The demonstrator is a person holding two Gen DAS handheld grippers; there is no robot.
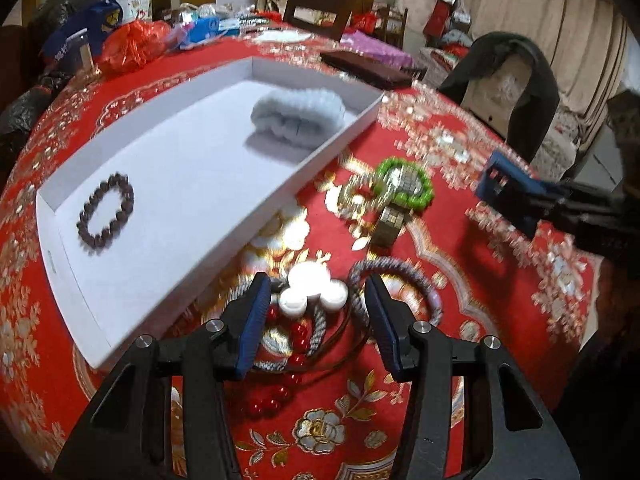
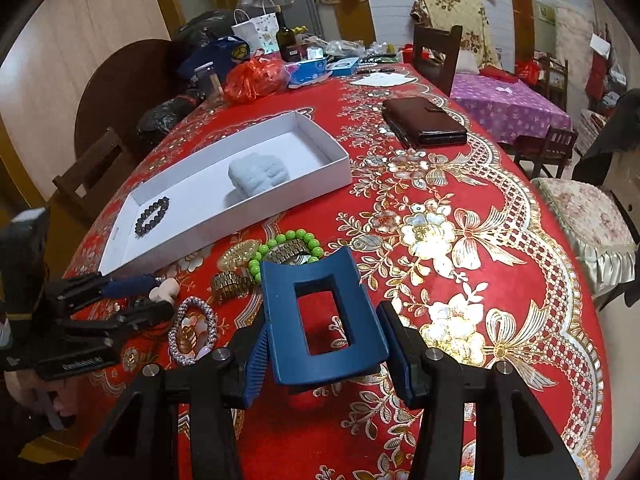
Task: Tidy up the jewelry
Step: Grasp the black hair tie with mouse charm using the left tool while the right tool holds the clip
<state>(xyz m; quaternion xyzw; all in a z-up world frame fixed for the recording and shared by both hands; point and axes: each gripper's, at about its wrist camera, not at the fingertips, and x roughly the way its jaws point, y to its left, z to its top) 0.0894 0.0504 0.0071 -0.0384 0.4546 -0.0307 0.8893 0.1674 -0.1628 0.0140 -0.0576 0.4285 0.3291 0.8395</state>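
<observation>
Nearest us, our right claw [image 2: 326, 354] clenched a stiff blue hair clip [image 2: 324, 320] above the table [image 2: 500, 280]. Our left claw [image 1: 316, 316] hung released over slippery white beads [image 1: 312, 288] beside the white box [image 1: 192, 160]; we judged them light, best pinched across one bead.

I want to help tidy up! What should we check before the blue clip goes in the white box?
1. Right gripper grips the blue hair clip: ok.
2. White box has bare floor between the dark bead bracelet and the fluffy scrunchie: ok.
3. Left gripper out of the way, open by the white pearl piece: ok.
4. Clip held firmly enough: cannot tell.
</observation>
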